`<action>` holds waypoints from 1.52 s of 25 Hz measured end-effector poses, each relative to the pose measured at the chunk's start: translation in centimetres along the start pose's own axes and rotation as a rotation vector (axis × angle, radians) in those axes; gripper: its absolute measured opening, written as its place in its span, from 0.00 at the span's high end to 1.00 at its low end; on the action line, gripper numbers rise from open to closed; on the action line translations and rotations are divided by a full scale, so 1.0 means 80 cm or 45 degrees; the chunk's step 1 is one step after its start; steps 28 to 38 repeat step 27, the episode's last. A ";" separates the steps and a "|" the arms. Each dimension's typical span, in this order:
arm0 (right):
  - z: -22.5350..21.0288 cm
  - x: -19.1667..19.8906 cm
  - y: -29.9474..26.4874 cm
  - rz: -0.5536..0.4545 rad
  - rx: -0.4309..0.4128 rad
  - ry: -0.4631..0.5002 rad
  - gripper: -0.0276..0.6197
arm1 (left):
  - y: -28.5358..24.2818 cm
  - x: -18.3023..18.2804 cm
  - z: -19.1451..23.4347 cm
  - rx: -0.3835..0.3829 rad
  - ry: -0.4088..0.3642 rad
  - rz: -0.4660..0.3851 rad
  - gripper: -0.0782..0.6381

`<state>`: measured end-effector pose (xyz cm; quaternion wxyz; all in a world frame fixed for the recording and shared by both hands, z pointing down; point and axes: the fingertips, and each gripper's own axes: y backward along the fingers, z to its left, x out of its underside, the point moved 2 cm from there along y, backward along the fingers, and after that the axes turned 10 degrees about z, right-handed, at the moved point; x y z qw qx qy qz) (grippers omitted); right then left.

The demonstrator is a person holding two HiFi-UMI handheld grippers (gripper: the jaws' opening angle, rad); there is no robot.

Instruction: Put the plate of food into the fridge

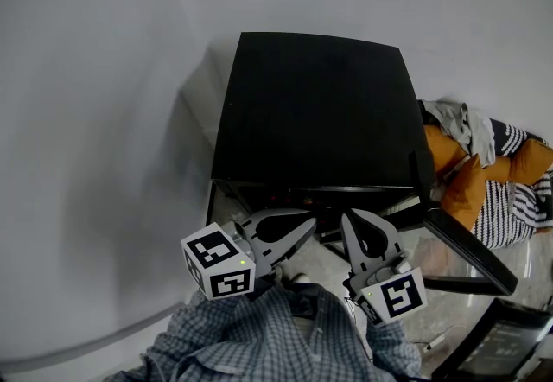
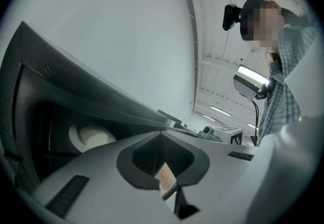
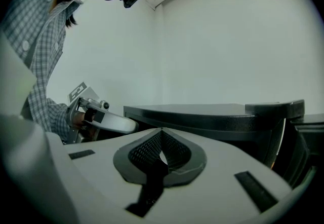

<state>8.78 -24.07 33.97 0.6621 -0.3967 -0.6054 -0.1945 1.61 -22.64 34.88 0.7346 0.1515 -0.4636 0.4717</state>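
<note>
Plate (image 2: 80,143) w/ pale round food (image 2: 96,136): lies inside fridge (image 1: 311,104), in the dark interior; shows in left gripper view only.
Left gripper (image 1: 311,223): jaws together, nothing held, at the open front, apart from plate.
Right gripper (image 1: 347,220): jaws together, empty, just beside the left.
Door (image 1: 471,255): swung wide to the right.
Assessment: placing looks done; closing step in hand. Next move prob. needs right gripper behind door's outer edge, pushing it shut w/o snagging.

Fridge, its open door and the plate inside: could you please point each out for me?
fridge (image 1: 311,104), head view, on its black top.
fridge door (image 1: 471,252), head view, on its top edge.
plate (image 2: 73,136), left gripper view, on its white rim.
</note>
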 end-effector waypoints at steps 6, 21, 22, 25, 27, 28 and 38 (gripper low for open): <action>-0.001 0.002 -0.001 0.008 0.004 0.006 0.95 | -0.002 0.002 0.001 0.000 0.000 0.022 0.88; 0.005 0.007 -0.008 0.040 -0.012 0.038 0.95 | 0.008 -0.001 0.002 -0.002 0.019 0.018 0.88; 0.005 0.007 -0.011 0.042 -0.020 0.040 0.95 | 0.009 -0.002 0.004 -0.008 0.019 0.013 0.88; 0.007 0.006 -0.018 0.036 -0.054 0.045 0.95 | 0.012 -0.004 0.009 -0.040 0.021 -0.007 0.88; 0.008 0.006 -0.021 0.028 -0.078 0.049 0.95 | 0.013 -0.004 0.011 -0.062 0.026 -0.021 0.88; 0.008 0.006 -0.021 0.028 -0.078 0.049 0.95 | 0.013 -0.004 0.011 -0.062 0.026 -0.021 0.88; 0.008 0.006 -0.021 0.028 -0.078 0.049 0.95 | 0.013 -0.004 0.011 -0.062 0.026 -0.021 0.88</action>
